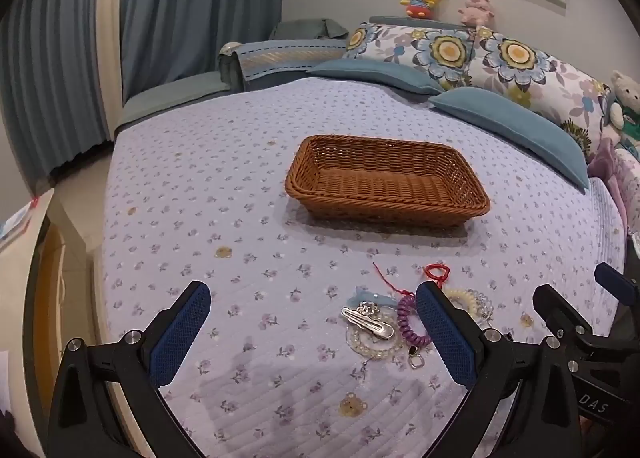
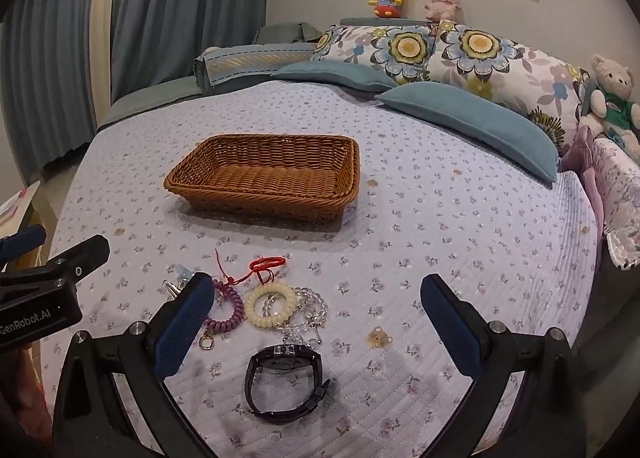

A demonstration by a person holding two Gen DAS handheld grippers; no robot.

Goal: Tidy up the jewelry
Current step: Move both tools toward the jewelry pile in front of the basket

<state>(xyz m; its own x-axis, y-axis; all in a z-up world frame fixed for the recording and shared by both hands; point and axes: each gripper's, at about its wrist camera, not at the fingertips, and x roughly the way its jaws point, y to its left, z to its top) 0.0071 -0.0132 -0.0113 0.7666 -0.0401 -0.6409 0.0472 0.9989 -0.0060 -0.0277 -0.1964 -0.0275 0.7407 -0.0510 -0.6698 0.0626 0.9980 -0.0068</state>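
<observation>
both grippers (image 1: pixel 312 322) (image 2: pixel 316 318) hang wide apart, empty; the watch (image 2: pixel 286 384) looks light and stiff, best pinched across its band, then dropped in the basket (image 2: pixel 264 182)

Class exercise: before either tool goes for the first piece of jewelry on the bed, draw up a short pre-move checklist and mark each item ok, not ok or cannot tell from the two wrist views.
1. Left tool open, nothing held: ok.
2. Right tool open, nothing held: ok.
3. Wicker basket upright, with nothing seen inside: ok.
4. Black watch lies apart from the pile, easy to take alone: ok.
5. Purple coil tie, cream coil tie, red cord and bead bracelet free of each other: not ok, they touch or overlap.
6. Silver hair clip free of the beads under it: cannot tell.
</observation>
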